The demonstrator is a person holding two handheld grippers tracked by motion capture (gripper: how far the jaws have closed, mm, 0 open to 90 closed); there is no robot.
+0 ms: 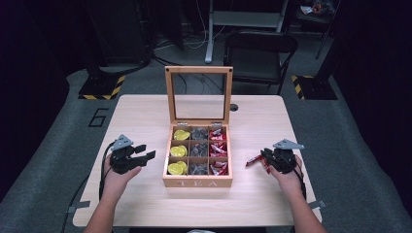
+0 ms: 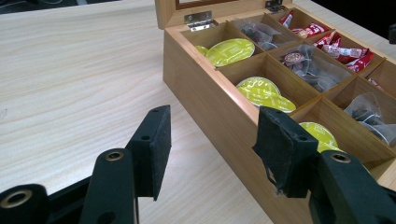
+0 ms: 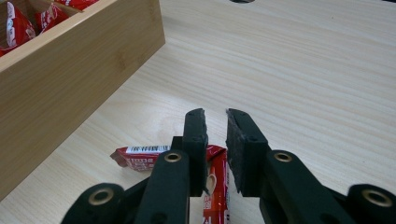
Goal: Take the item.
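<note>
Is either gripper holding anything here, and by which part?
Nothing is held. The left gripper is open beside the tea box; the right gripper stands slightly apart above two red sachets on the table.

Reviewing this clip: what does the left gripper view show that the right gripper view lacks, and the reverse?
Left gripper view: the left hand-held gripper, jaws open and empty, plus yellow capsules and clear bags in the box's compartments. Right gripper view: the right hand-held gripper, jaws slightly apart over red packets lying on the table. Shared: the wooden tea box, red packets inside it, and the table.

Two red sachets (image 3: pixel 187 161) flat, apparently crossed, on table (image 3: pixel 303 70)
</note>
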